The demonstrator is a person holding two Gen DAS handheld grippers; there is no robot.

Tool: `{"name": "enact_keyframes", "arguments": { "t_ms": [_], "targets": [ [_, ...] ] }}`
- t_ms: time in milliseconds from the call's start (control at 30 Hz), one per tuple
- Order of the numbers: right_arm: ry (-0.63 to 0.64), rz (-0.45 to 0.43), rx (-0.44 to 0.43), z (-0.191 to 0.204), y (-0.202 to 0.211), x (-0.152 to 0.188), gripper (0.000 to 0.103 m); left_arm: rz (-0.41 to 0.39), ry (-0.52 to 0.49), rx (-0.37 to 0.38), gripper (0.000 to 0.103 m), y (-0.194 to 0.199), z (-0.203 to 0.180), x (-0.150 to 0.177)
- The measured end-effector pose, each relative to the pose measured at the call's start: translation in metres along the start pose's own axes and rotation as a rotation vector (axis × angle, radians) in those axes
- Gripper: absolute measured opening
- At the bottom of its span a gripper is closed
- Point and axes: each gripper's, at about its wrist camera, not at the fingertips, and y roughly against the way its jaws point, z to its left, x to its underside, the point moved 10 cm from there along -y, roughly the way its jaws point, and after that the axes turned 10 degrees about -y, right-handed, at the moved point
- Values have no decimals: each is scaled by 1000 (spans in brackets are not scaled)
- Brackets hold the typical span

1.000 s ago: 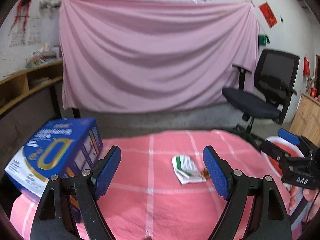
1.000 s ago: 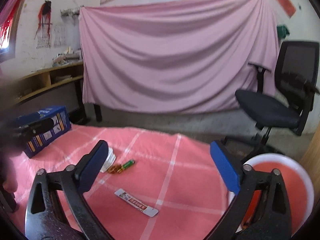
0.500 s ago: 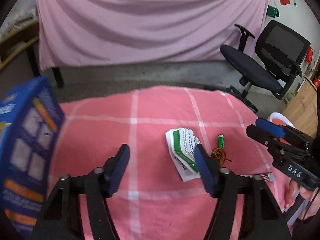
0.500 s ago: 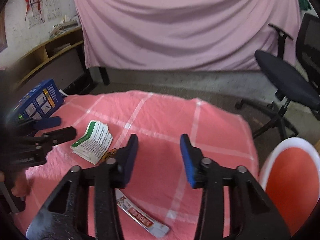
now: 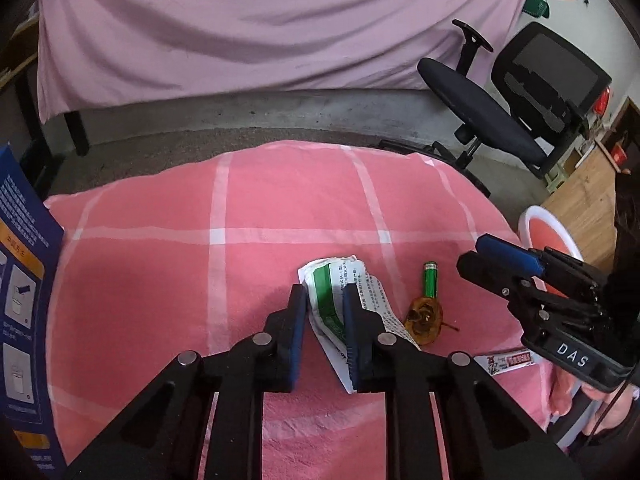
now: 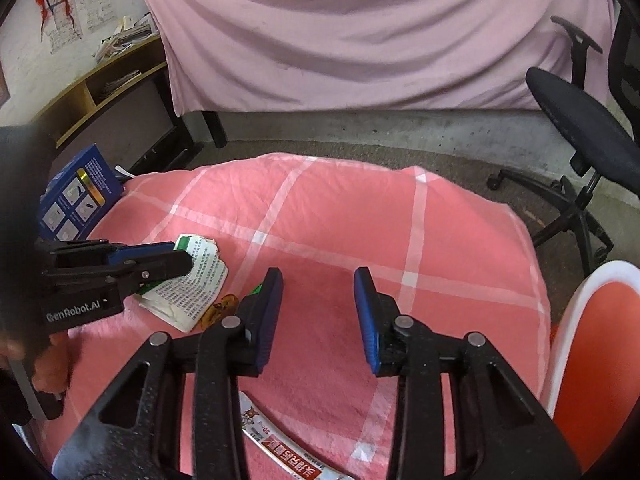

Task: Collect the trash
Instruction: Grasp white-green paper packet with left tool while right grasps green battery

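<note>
1. My left gripper (image 5: 325,322) is clenched on the folded white-and-green printed paper leaflet (image 5: 340,300), pinching it edge-on where it lies on the pink checked cloth (image 5: 280,208).
2. My right gripper (image 6: 318,312) hangs released over bare cloth, holding nothing; the red-and-white printed sachet (image 6: 288,448) lies just below it — a likely next pick.
3. The green cylindrical battery (image 5: 430,279) and amber crumpled wrapper (image 5: 425,317) lie beside the leaflet, uncollected.
4. The white-rimmed red bin (image 6: 592,364) stands at the cloth's right edge — presumably for drop-off.

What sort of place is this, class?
Probably a makeshift room at home or a workshop: a black office chair, a wooden wall shelf with papers, and a pink sheet hung over the wall.
</note>
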Motion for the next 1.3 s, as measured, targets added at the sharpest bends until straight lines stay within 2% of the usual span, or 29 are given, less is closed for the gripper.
{"name": "enact_keyframes", "arguments": {
  "t_ms": [200,367,500,567,633,667,767,833,900,967,1067,1167,1300],
  "targets": [
    [-34,28,-51,7,-3,0,58,-15,3,-33,2,6,2,10],
    [-17,68,-53,21,-16,3,58,-12,7,-61,1,8,7,16],
    [7,112,-34,28,-28,11,57,-2,35,-36,1,6,9,18],
    [17,119,-27,29,-28,14,54,0,36,-35,1,7,9,16],
    [13,127,-32,28,-27,17,38,0,41,-30,1,8,9,15],
    [6,133,-45,27,-26,18,34,-2,46,-24,1,9,9,15],
    [-28,135,-90,20,-17,20,32,-5,68,8,2,12,9,16],
    [-40,123,-87,13,-11,21,32,-9,87,43,4,14,7,16],
    [-44,105,-70,4,-4,20,32,-15,115,92,16,16,4,15],
    [-50,88,-51,-7,4,18,32,-25,131,114,23,19,1,13],
    [-70,66,-25,-27,12,14,32,-26,132,117,28,20,-4,7],
    [-95,62,-39,-38,15,14,32,-17,137,116,33,17,-9,1],
    [-83,60,-44,-44,18,15,32,4,167,89,35,7,-8,-6]
  ]
}}
